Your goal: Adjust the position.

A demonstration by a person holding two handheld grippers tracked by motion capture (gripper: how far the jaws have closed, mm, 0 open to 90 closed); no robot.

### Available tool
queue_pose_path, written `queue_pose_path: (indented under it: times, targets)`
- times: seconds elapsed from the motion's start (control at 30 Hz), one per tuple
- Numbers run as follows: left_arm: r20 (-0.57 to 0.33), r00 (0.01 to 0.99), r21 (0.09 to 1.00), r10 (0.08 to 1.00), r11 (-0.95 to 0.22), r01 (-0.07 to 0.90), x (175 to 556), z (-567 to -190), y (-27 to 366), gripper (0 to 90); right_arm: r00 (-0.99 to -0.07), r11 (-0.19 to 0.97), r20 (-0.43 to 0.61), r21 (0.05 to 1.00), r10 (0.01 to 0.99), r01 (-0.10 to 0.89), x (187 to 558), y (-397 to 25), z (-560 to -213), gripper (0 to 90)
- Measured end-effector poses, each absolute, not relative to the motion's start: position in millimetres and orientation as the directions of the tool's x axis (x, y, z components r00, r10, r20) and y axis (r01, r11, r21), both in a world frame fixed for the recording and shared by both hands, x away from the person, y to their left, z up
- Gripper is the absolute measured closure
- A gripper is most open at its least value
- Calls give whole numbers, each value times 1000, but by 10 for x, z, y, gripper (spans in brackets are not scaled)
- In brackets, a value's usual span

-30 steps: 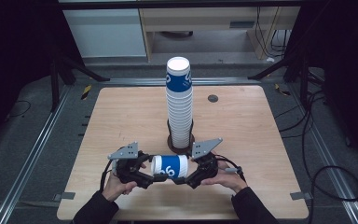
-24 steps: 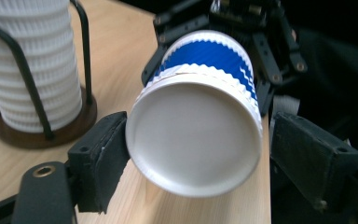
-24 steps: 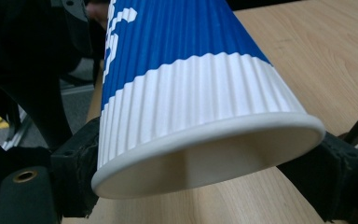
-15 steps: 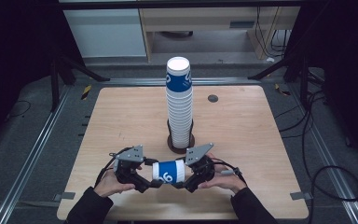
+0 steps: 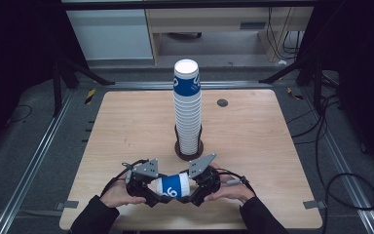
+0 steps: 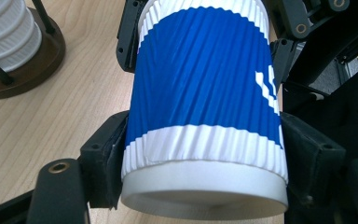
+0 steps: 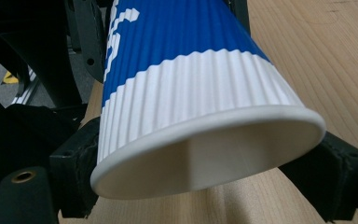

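Fingers of both grippers clamp 1 ribbed blue-and-white paper cup [image 5: 174,185], held on its side just above the near edge of the wooden tabletop [image 5: 272,146]. Left gripper [image 6: 200,154] grips the base end, black fingers [image 6: 103,156] closed to cup width on either flank. Right gripper [image 7: 205,163] grips the rim end, fingers [image 7: 77,163] likewise pressed against the ribbed wall, open mouth facing its camera. Judgement: cup is separated and in hand; the tall stack of matching cups [image 5: 187,109] in its dark round holder [image 5: 189,151] stands just behind. Placing or restacking remains.
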State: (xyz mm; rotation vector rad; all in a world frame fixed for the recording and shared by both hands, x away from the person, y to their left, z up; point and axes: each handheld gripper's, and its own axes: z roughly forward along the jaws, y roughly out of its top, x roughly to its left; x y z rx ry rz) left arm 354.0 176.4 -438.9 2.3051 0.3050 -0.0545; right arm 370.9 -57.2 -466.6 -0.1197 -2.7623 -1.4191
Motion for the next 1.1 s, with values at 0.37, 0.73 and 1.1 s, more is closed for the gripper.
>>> queue_pose_path:
  times: [0.37, 0.73, 1.1]
  targets:
    - [-148, 948, 804, 282, -524, 282, 3635, -4288, 2025, 254, -988, 511, 74, 849, 134, 133, 3774, -721, -4553, 87]
    - [-183, 934, 913, 307, -299, 277, 3638, -4244, 2162, 253, -973, 384, 130, 902, 192, 196, 3858, -907, -4433, 87]
    - [-188, 957, 895, 221, -362, 259, 3569, -4335, 1942, 254, -977, 328, 169, 923, 128, 202, 3827, -901, -4390, 90]
